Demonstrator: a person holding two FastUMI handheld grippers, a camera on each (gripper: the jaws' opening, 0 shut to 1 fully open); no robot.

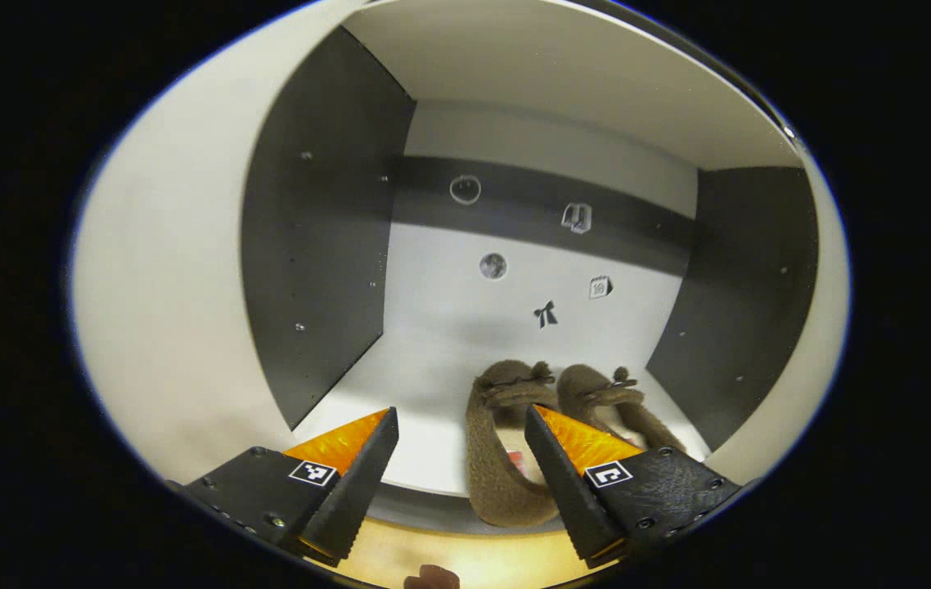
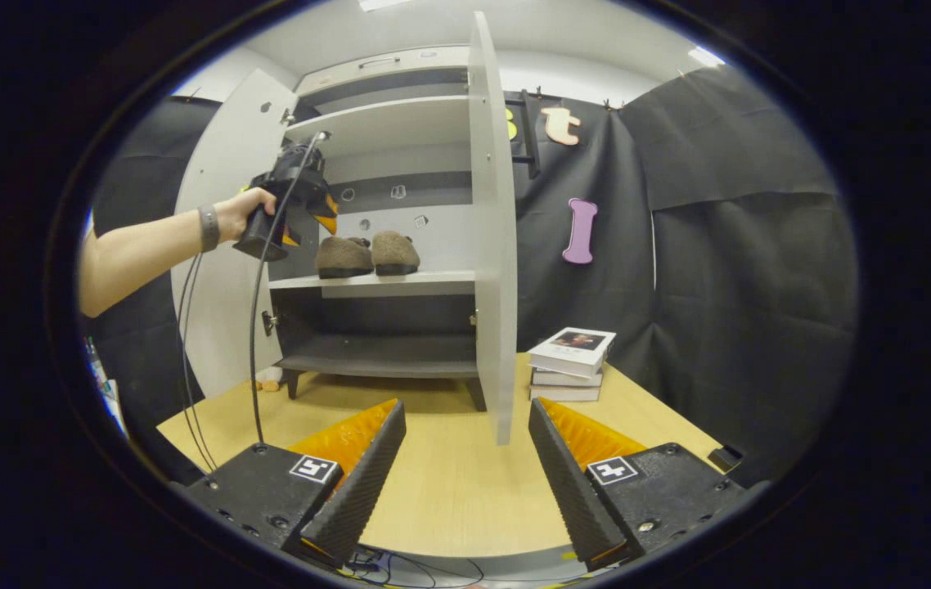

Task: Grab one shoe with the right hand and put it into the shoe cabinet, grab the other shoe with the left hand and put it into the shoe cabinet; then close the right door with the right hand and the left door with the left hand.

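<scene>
Two brown fuzzy shoes stand side by side on the middle shelf [image 2: 433,281] of the shoe cabinet: left shoe [image 2: 344,256], right shoe [image 2: 396,252]. In the left gripper view the nearer shoe [image 1: 502,446] and the other shoe [image 1: 609,401] lie just ahead on the shelf [image 1: 425,409]. My left gripper [image 1: 461,458] is open at the shelf's front edge, holding nothing; its right finger overlaps the shoes. The right gripper view shows this gripper [image 2: 295,204] in a hand before the cabinet. My right gripper [image 2: 467,458] is open above the table. Both doors stand open: right door [image 2: 490,229], left door [image 2: 224,237].
A stack of books [image 2: 572,364] lies on the wooden table [image 2: 449,483] right of the cabinet. A cable [image 2: 257,343] hangs from the left gripper to the table. The lower shelf [image 2: 384,356] holds nothing. The right door's edge juts toward me over the table.
</scene>
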